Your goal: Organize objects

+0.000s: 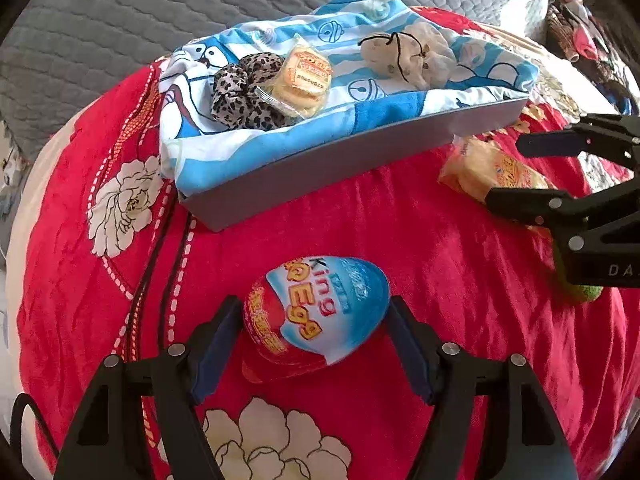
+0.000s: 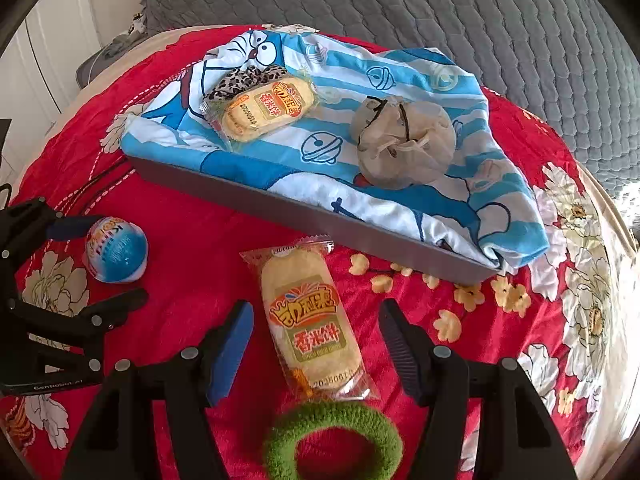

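A blue, white and red "King Egg" toy egg [image 1: 320, 304] lies on the red floral bedspread [image 1: 440, 260]. My left gripper [image 1: 313, 314] is open and straddles the egg, its pads close beside it; from the right wrist view a gap shows at the egg [image 2: 116, 254]. My right gripper [image 2: 316, 314] is open around a yellow rice-cracker pack [image 2: 308, 320], with room on both sides. The left wrist view shows that right gripper [image 1: 506, 172] over the same pack [image 1: 476, 168]. A green fuzzy hair tie [image 2: 332, 436] lies just below the pack.
A grey tray [image 2: 280, 210] lined with a blue cartoon cloth [image 2: 400, 76] holds a leopard scrunchie [image 2: 244, 78], a second cracker pack [image 2: 268, 110] and a beige drawstring pouch [image 2: 404, 144]. A grey quilt [image 2: 480, 20] lies behind it. Mixed clutter [image 1: 580, 40] sits far right.
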A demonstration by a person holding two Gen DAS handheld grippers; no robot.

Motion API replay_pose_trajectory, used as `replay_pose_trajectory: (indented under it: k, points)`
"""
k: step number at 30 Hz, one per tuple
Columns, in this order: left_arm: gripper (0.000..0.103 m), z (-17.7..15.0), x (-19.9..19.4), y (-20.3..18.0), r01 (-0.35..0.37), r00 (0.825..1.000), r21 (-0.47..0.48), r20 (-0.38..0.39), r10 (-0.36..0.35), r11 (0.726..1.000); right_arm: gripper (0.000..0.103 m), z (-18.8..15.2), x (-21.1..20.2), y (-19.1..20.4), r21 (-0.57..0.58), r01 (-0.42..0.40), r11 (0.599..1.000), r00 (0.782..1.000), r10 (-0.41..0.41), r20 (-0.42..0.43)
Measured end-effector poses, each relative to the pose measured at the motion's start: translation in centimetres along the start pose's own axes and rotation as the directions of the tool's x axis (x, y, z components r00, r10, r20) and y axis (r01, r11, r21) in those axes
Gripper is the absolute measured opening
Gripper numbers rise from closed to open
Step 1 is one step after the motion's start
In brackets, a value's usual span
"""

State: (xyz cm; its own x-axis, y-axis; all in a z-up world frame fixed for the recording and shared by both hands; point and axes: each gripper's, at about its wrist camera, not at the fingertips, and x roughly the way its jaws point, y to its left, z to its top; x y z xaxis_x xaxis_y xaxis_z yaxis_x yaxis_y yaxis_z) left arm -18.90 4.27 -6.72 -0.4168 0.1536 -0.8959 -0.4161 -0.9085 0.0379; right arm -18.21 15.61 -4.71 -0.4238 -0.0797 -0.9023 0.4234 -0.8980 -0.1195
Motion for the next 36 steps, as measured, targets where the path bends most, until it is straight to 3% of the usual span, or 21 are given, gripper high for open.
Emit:
replay_pose_trajectory:
  k: [9, 17, 36]
  points:
    - [0.074, 0.4, 0.6, 0.2, 0.041, 0.999, 0.004, 0.006, -0.041, 0.999, 0.064, 0.1, 1.1, -0.1, 0.009, -0.021, 1.0, 1.0, 0.021, 0.001]
    - [0.072, 0.2, 0.6, 0.4, 0.049, 0.999, 0.009, 0.014, -0.049, 0.999, 0.044, 0.3, 1.6, -0.2, 0.03, -0.047, 0.998, 0.999, 0.047, 0.001]
    - [0.068, 0.6, -0.6, 0.6, 0.077, 0.996, -0.017, 0.038, -0.076, 0.997, 0.042, 0.9, -0.2, 0.1, 0.036, -0.087, 0.996, 0.995, 0.085, 0.05]
